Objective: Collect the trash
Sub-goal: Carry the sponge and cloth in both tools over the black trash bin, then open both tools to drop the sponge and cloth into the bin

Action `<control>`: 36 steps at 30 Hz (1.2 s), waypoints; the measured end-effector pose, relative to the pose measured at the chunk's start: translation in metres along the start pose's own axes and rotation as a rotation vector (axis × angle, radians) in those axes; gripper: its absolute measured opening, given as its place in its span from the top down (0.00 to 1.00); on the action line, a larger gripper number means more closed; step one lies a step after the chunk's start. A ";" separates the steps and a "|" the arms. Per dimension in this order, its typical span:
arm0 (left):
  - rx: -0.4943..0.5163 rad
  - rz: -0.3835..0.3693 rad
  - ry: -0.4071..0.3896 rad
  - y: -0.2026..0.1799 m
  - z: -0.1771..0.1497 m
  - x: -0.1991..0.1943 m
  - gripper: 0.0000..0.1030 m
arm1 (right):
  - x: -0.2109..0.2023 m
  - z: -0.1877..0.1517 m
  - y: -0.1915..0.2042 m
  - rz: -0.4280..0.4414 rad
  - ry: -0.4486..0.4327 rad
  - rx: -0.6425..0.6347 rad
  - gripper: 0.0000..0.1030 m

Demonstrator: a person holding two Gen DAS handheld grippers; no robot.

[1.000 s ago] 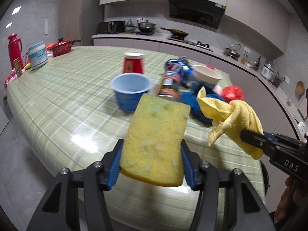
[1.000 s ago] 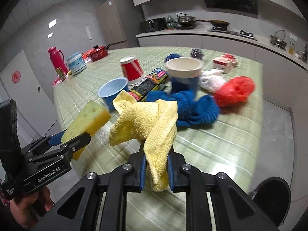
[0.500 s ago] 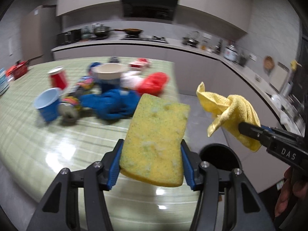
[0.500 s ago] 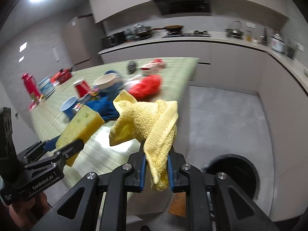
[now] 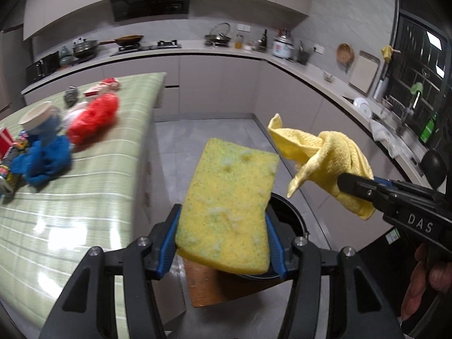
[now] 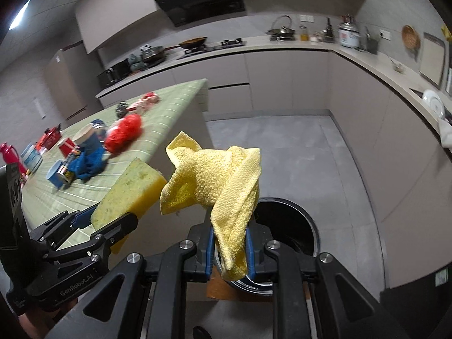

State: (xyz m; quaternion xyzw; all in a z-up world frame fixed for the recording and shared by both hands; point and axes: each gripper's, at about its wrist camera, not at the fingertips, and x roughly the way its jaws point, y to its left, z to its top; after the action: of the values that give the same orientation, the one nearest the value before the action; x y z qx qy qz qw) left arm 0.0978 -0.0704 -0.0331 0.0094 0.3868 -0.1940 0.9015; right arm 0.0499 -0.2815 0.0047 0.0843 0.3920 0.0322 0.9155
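Observation:
My left gripper [image 5: 223,240] is shut on a yellow sponge [image 5: 228,206] that stands up between its blue pads. My right gripper [image 6: 229,250] is shut on a crumpled yellow cloth [image 6: 217,180], which drapes over the jaws. In the left wrist view the right gripper [image 5: 347,182] and the cloth [image 5: 327,161] hang at the right, just beside the sponge. A round black bin [image 6: 291,226] stands on the floor directly below both grippers; its rim [image 5: 291,212] shows behind the sponge.
The green checked table [image 5: 70,212] lies to the left with a blue cloth [image 5: 45,158], a red bag [image 5: 93,118], a paper cup [image 5: 39,115] and cans. Grey floor [image 6: 282,147] stretches ahead. Kitchen counters [image 6: 381,73] run along the back and right. A brown board [image 5: 223,288] lies under the bin.
Both grippers have swung right, off the table and over the floor. The black bin has come into view below them. The sponge and the cloth stay gripped as before.

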 end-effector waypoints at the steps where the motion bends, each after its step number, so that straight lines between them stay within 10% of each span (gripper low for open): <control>1: 0.006 -0.003 0.007 -0.004 -0.001 0.004 0.46 | 0.000 -0.002 -0.006 -0.005 0.005 0.006 0.81; 31: -0.033 0.042 0.226 -0.049 -0.054 0.143 0.46 | 0.143 -0.040 -0.088 0.056 0.257 0.089 0.81; 35: -0.047 0.057 0.246 -0.050 -0.059 0.161 0.34 | 0.173 -0.037 -0.097 0.125 0.310 0.109 0.78; 36: -0.063 0.062 0.258 -0.048 -0.060 0.162 0.25 | 0.177 -0.036 -0.100 0.105 0.330 0.120 0.64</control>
State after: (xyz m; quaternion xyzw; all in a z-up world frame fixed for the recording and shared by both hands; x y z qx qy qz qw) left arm 0.1401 -0.1606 -0.1824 0.0180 0.5050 -0.1508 0.8497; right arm 0.1458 -0.3534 -0.1642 0.1526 0.5332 0.0699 0.8292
